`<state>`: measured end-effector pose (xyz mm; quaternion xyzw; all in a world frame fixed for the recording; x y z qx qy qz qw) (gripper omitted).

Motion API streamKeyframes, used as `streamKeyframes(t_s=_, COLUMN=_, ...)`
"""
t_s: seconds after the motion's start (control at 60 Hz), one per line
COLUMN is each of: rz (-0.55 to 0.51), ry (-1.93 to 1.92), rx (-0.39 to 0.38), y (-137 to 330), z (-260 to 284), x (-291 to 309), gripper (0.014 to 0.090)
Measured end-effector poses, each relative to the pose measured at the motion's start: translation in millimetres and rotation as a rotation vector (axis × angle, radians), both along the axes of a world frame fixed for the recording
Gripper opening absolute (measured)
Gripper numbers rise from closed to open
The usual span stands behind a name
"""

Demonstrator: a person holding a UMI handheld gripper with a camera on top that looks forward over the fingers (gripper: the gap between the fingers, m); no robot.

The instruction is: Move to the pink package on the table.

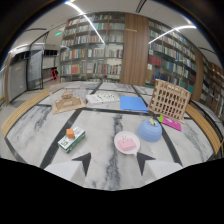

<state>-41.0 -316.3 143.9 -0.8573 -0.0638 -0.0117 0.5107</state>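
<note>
A flat pink package (171, 123) lies on the marble table (35, 132), beyond my fingers and off to the right. It sits at the foot of a wooden lattice crate (169, 99), with a small yellow-green bit at its near end. My gripper (114, 162) is open above the table's near edge, and nothing is between its two dark fingertips (84, 162). The package is well ahead of the right fingertip, behind a blue upturned bowl (149, 131).
Just ahead of the fingers is a pink plate (126, 142) holding a pink item. A green-and-white box (71, 139) with an orange block on it lies ahead left. Farther back are a blue folder (133, 104), a wooden model (67, 102) and a flat white-green item (102, 97). Bookshelves stand behind.
</note>
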Motion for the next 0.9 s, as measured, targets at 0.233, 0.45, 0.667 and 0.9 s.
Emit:
streamKeyframes(t_s=0.233, rz=-0.023, ry=-0.012, rx=-0.016, y=-23.1, z=0.2, x=43.9, gripper=0.0862)
streamKeyframes(t_s=0.45, rz=-0.087, ry=-0.030, rx=-0.027, y=-25.9, z=-8.3, x=138.3, gripper=0.0863)
streamKeyframes(t_s=0.667, rz=-0.174, ry=-0.072, rx=-0.032, y=0.5, z=-13.6, x=245.9, gripper=0.0863)
streamKeyframes(t_s=0.9, rz=-0.235, ry=-0.083, rx=-0.040, y=69.1, z=-25.0, x=334.6, gripper=0.0862)
